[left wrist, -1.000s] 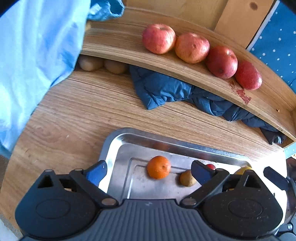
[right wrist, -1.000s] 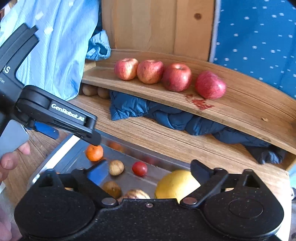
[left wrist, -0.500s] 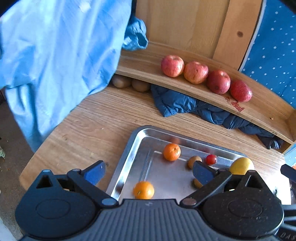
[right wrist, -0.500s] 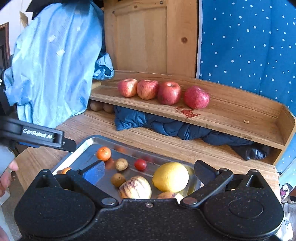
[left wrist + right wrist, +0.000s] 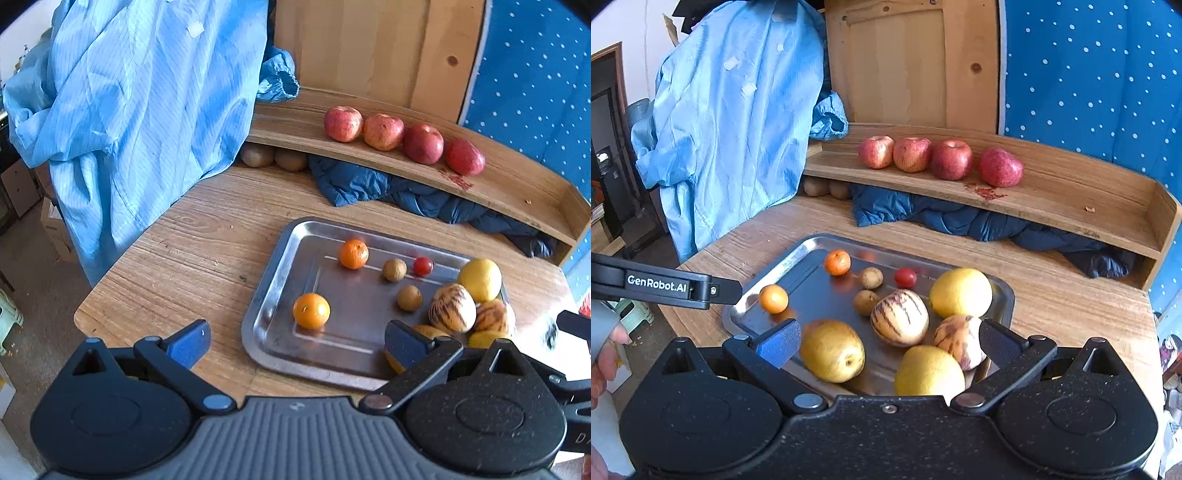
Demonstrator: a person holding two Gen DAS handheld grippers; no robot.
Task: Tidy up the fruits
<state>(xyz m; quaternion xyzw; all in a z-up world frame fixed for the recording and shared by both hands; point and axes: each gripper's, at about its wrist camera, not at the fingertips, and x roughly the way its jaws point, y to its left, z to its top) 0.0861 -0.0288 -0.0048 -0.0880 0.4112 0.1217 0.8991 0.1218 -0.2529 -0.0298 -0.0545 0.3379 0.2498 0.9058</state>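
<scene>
A steel tray (image 5: 273, 295) (image 5: 746, 306) on the wooden table holds two oranges (image 5: 311, 311) (image 5: 837, 262), small brown fruits (image 5: 394, 270), a cherry tomato (image 5: 905, 277), yellow fruits (image 5: 960, 292) and striped melons (image 5: 899, 318). Several red apples (image 5: 384, 132) (image 5: 951, 159) line the wooden shelf (image 5: 1071, 206). My left gripper (image 5: 295, 343) hangs open above the tray's near edge, holding nothing. My right gripper (image 5: 890, 343) is open too, over the yellow fruits at the tray's front.
A light blue garment (image 5: 129, 110) hangs at the left past the table edge. Dark blue cloth (image 5: 960, 221) and two brown fruits (image 5: 273, 157) lie under the shelf. A hand (image 5: 605, 354) holds the left gripper's handle (image 5: 661, 286). Bare wood shows left of the tray.
Both grippers have pulled back and up from the tray, so the whole tray and table edge now show. Both stay open. The fruit has not moved.
</scene>
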